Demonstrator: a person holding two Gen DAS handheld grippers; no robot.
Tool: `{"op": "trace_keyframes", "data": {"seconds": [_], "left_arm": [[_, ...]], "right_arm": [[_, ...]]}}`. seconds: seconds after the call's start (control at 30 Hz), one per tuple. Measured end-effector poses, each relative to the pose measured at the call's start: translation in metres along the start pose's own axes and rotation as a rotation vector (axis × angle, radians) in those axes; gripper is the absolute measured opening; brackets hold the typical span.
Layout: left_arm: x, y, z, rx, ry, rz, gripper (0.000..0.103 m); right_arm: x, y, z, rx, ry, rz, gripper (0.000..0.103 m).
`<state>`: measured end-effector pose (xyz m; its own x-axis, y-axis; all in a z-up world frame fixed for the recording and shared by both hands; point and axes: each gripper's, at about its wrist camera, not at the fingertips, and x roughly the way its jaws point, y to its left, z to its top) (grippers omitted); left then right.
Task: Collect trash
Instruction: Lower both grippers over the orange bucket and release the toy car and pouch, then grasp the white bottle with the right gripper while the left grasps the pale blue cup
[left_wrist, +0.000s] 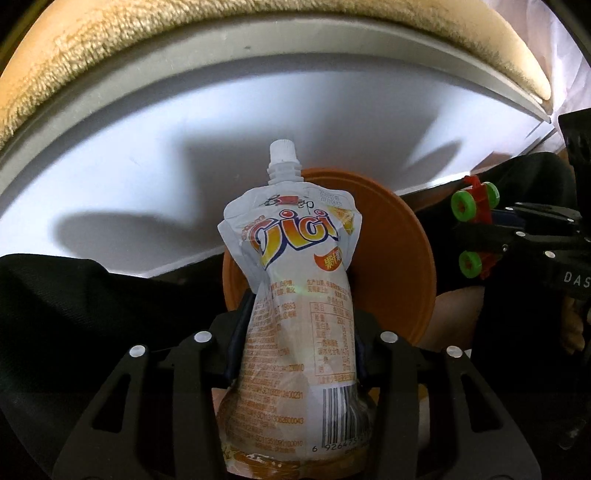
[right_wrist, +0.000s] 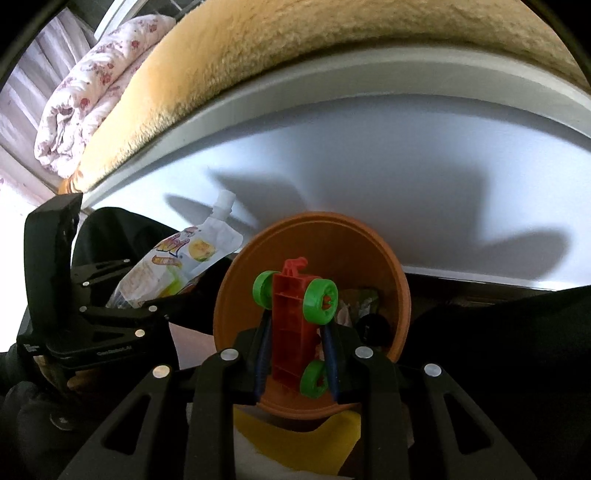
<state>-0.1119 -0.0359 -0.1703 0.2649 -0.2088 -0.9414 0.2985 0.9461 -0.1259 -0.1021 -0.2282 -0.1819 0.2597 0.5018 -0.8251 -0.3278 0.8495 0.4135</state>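
Observation:
A white drink pouch (left_wrist: 295, 288) with a screw spout and orange lettering sits between the fingers of my left gripper (left_wrist: 297, 317), which is shut on its middle, spout pointing away. Behind it is a round orange bin (left_wrist: 399, 258). In the right wrist view my right gripper (right_wrist: 297, 326) is shut on a red toy car (right_wrist: 290, 325) with green wheels, held over the mouth of the orange bin (right_wrist: 373, 243). Crumpled wrappers (right_wrist: 354, 304) lie inside the bin. The left gripper (right_wrist: 173, 291) with the pouch (right_wrist: 155, 273) shows at the left there.
A white bed panel (left_wrist: 184, 155) runs behind the bin, topped by a fuzzy beige blanket (left_wrist: 110, 59). A floral quilt (right_wrist: 85, 99) lies far left. Black fabric (left_wrist: 74, 314) surrounds the bin, and something yellow (right_wrist: 295, 435) lies below it.

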Motion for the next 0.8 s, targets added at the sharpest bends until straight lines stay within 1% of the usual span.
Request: {"op": "trace_keyframes", "data": {"seconds": [0.03,0.07,0.1,0.17,0.2,0.3,0.43,0.5,0.53,0.57,0.63,0.67,0.73,0.8], "left_arm": [[0.002,-0.004,0.006,-0.003,0.008,-0.001,0.062],[0.004,-0.001,0.006,-0.008,0.016,-0.005,0.071],[0.005,0.001,0.007,-0.015,0.019,-0.005,0.082],[0.007,0.002,0.006,-0.022,0.028,-0.003,0.082],[0.010,0.003,0.000,-0.023,0.030,-0.001,0.082],[0.010,0.004,-0.003,-0.025,0.029,0.002,0.082],[0.000,0.007,-0.004,-0.023,0.002,-0.003,0.082],[-0.010,0.008,-0.004,-0.019,-0.023,-0.016,0.082],[-0.011,0.000,-0.003,-0.011,-0.050,-0.025,0.082],[-0.022,-0.002,-0.002,0.001,-0.081,-0.033,0.082],[-0.046,-0.004,0.002,0.027,-0.145,-0.042,0.082],[-0.055,-0.005,0.005,0.035,-0.174,-0.044,0.082],[-0.075,-0.011,0.015,0.055,-0.232,-0.043,0.082],[-0.092,-0.016,0.027,0.072,-0.280,-0.018,0.082]], "right_arm": [[0.003,0.003,0.001,-0.008,0.010,-0.008,0.029],[0.007,0.003,0.002,-0.014,0.027,-0.010,0.048],[0.012,0.007,0.006,-0.015,0.040,-0.017,0.059],[0.018,0.005,0.005,-0.006,0.064,-0.035,0.057],[0.019,0.004,0.005,0.000,0.069,-0.032,0.057],[0.013,0.003,0.005,0.015,0.049,-0.027,0.057],[-0.012,0.004,0.006,0.013,-0.007,-0.040,0.057],[-0.038,0.007,0.010,-0.008,-0.053,-0.038,0.057],[-0.058,0.010,0.016,-0.030,-0.087,-0.030,0.057],[-0.074,0.013,0.023,-0.055,-0.119,-0.030,0.057],[-0.108,0.016,0.040,-0.119,-0.188,-0.055,0.058],[-0.130,0.015,0.059,-0.160,-0.232,-0.082,0.059],[-0.157,0.009,0.092,-0.206,-0.287,-0.134,0.060],[-0.173,-0.002,0.131,-0.245,-0.325,-0.204,0.063]]}}
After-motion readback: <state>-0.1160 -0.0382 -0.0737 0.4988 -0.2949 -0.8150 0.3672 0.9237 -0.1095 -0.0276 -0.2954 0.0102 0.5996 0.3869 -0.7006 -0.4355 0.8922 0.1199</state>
